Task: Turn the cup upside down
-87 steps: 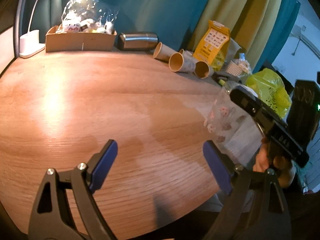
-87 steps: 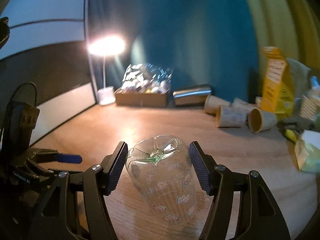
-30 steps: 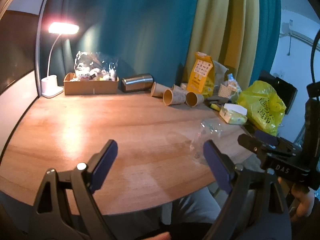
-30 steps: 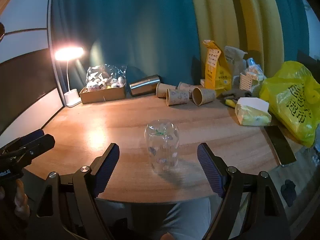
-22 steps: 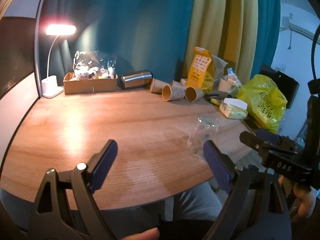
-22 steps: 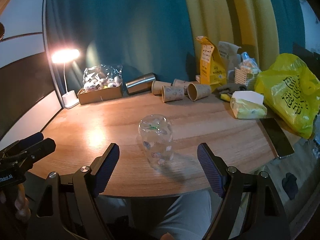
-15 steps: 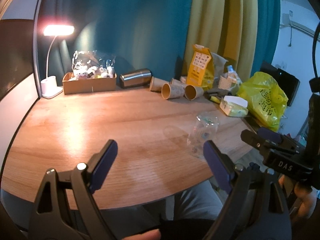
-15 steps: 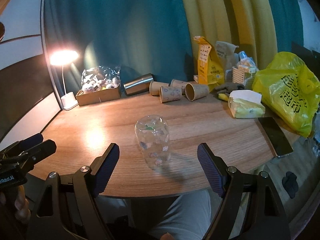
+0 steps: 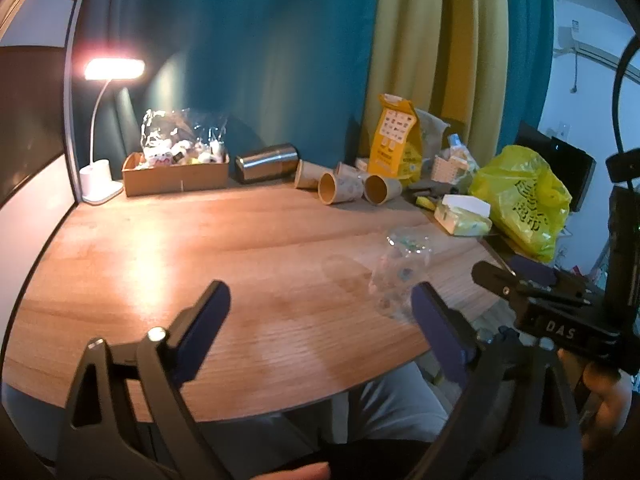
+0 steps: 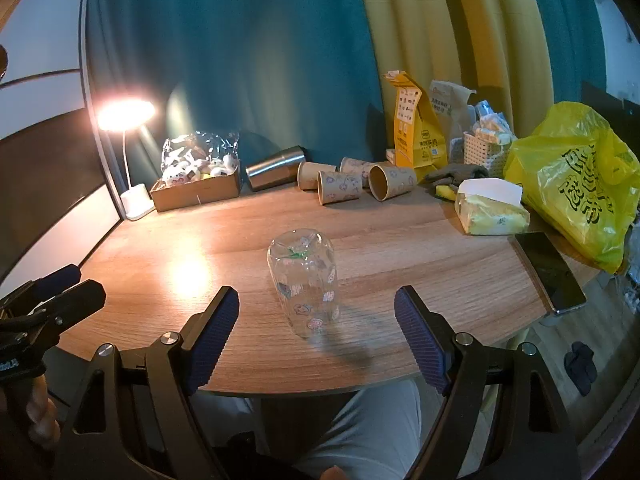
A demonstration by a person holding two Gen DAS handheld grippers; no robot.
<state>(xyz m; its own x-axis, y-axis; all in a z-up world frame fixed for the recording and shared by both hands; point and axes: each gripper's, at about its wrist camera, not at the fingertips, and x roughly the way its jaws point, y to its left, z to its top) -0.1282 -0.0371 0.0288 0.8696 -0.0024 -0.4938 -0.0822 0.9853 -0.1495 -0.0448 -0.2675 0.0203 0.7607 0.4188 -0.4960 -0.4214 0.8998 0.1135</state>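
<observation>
Cup [image 10: 304, 280] sits upside down on the wooden bench [image 10: 420, 264], base up, mouth on the wood, near the front edge and about centre. We see it as clear plastic with small printed figures. Our right hand-held gripper [image 10: 316, 332] is spread wide with nothing in it, blue pads either side of the cup but closer to us and clear of it. Our left hand-held gripper [image 9: 320, 326] is also wide open and empty, off at the bench's near left; in its view the cup [image 9: 400, 272] is just beyond the right pad.

Far side of the bench: lit desk lamp [image 10: 128, 120] at far left, cardboard box [image 10: 196, 190] with a bag of wrapped items, steel tumbler [image 10: 276, 172] on its side, several paper cups [image 10: 340, 186] lying down. Right side: orange pouch [image 10: 416, 124], tissue pack [image 10: 490, 208], yellow plastic bag [image 10: 576, 184], phone [image 10: 550, 272] at the edge.
</observation>
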